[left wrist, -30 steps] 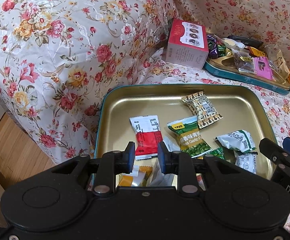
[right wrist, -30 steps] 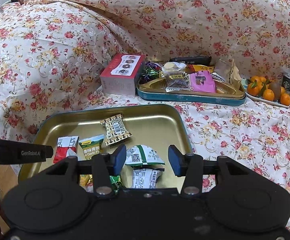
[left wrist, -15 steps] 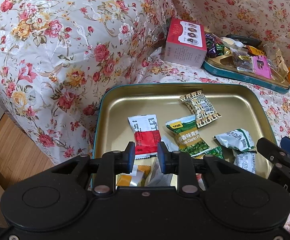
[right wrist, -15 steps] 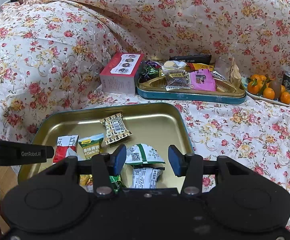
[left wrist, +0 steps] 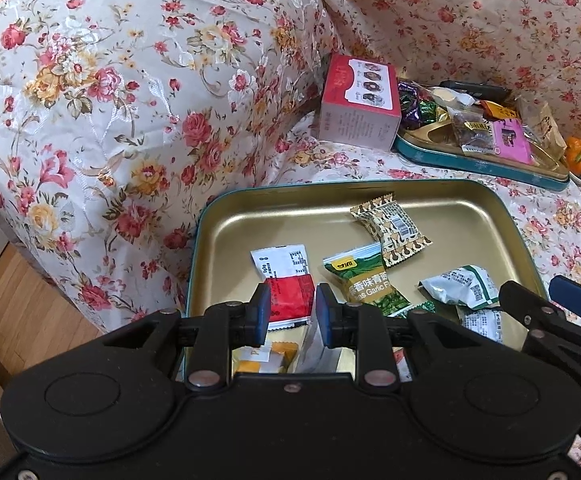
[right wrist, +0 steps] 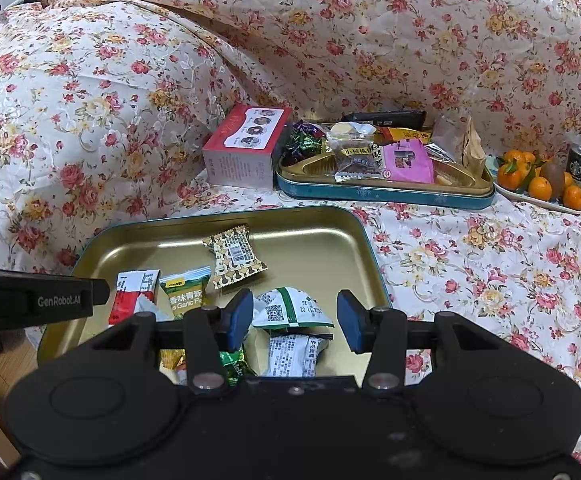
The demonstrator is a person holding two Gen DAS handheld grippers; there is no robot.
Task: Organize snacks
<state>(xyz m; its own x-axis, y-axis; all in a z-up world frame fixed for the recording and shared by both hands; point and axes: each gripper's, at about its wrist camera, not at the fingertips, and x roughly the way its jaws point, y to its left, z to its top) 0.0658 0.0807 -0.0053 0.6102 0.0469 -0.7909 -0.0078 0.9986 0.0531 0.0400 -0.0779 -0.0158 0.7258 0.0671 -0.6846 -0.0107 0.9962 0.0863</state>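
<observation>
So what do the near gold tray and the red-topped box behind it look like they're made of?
The near gold tray with a teal outer rim looks like thin pressed metal, probably tin: satin sheen, soft glare bands, rolled edge. The red-topped rectangular box looks like printed cardboard: matte faces, sharp folded corners, printed text on its side.

Home living room: sofa (right wrist: 370,40) under floral cover, wood floor (left wrist: 22,296), fruit plate (right wrist: 538,196).

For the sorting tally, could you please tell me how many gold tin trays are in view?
2: the near tray holds loose packets; the far tray sits beside the red box.
</observation>
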